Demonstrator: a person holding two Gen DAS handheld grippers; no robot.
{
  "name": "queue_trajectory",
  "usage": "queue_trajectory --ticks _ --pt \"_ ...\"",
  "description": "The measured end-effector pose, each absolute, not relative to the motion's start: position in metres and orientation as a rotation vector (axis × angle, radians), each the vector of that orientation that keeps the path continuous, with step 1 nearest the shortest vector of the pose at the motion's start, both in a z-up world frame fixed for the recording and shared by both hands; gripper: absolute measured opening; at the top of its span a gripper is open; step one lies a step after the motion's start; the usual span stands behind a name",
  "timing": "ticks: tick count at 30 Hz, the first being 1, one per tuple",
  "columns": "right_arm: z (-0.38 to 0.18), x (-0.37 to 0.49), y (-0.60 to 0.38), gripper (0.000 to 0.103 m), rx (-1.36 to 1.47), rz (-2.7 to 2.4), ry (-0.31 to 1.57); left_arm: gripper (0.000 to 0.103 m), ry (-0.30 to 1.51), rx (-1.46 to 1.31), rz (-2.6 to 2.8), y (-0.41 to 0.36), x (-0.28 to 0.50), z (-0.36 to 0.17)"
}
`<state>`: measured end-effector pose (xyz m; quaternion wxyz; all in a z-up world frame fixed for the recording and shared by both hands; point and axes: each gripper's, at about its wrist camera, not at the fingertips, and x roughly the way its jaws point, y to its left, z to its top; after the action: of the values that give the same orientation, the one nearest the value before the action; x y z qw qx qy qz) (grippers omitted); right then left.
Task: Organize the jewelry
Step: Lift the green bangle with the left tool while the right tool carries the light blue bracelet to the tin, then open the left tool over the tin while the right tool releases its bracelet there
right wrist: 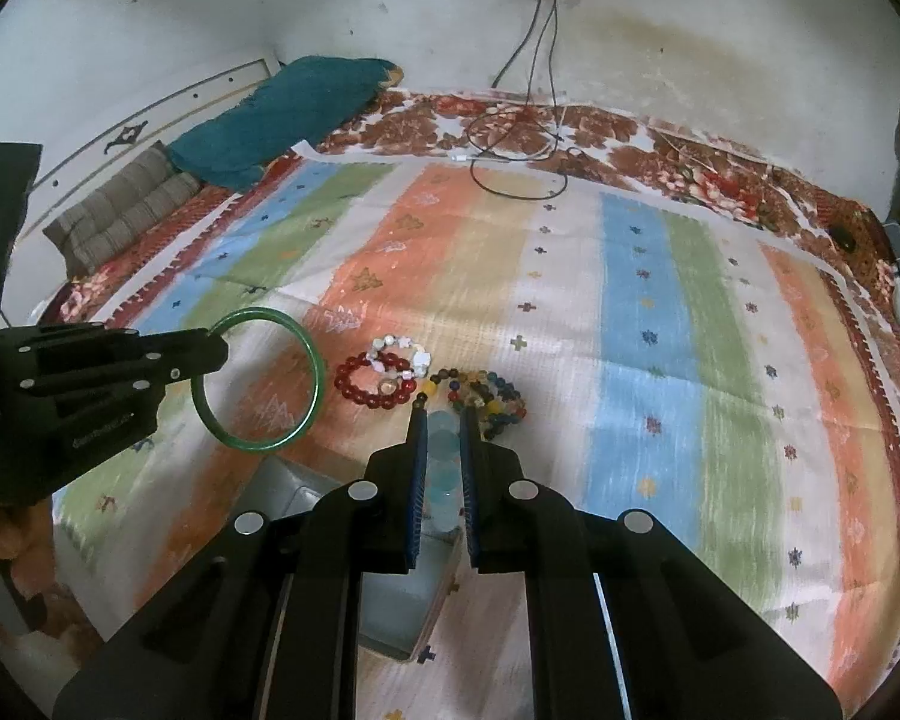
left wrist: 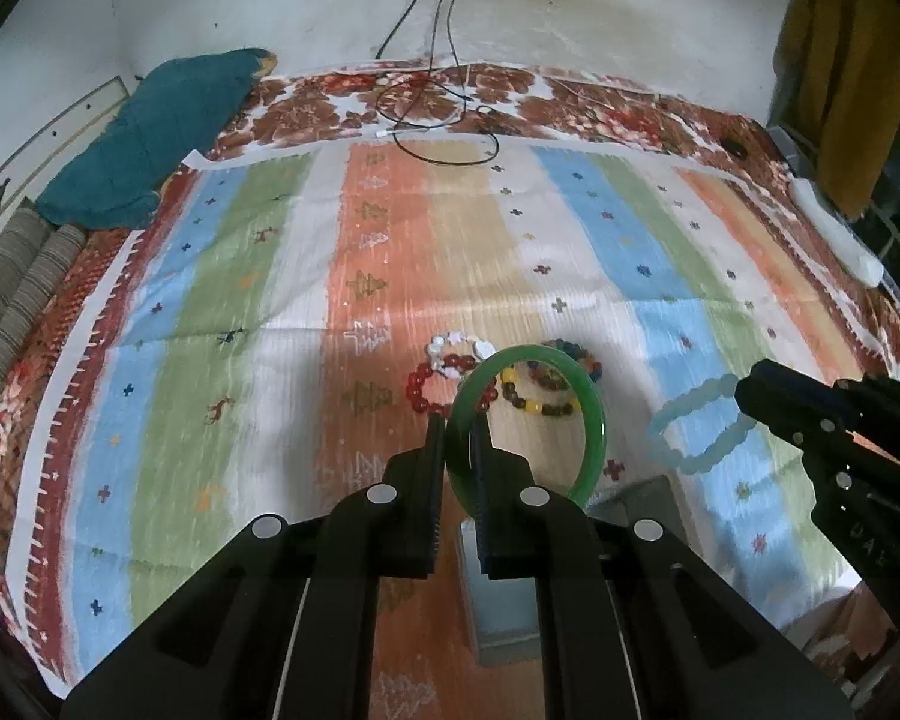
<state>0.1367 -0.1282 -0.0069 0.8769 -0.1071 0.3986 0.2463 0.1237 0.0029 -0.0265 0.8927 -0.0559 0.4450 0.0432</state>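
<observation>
Striped multicolour cloth spread over a floral bedspread, both grippers carrying bracelets above it.

Left to right: left gripper (left wrist: 457,420) has its jaws nearly closed on the rim of the glossy green jade-like bangle (left wrist: 594,426), which hangs off the cloth. Grey open box (right wrist: 402,594) sits under both tools at the cloth's near edge, likely the drop target. Red bead bracelet (right wrist: 369,387), white-pink bead bracelet (right wrist: 402,354) and mixed-colour bead bracelet (right wrist: 489,399) lie mid-cloth, unsorted. Right gripper (right wrist: 444,426) is pinched on the pale blue translucent bead bracelet (left wrist: 699,423), held clear of the cloth.
</observation>
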Motion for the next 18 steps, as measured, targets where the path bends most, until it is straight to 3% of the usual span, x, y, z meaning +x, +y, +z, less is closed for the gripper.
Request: queue_trajectory --ticks 18 --pt "-0.006 0.093 -0.130 0.012 -0.211 0.553 0.838 0.008 0.927 -0.146 0.062 -0.003 0.077 -0.026"
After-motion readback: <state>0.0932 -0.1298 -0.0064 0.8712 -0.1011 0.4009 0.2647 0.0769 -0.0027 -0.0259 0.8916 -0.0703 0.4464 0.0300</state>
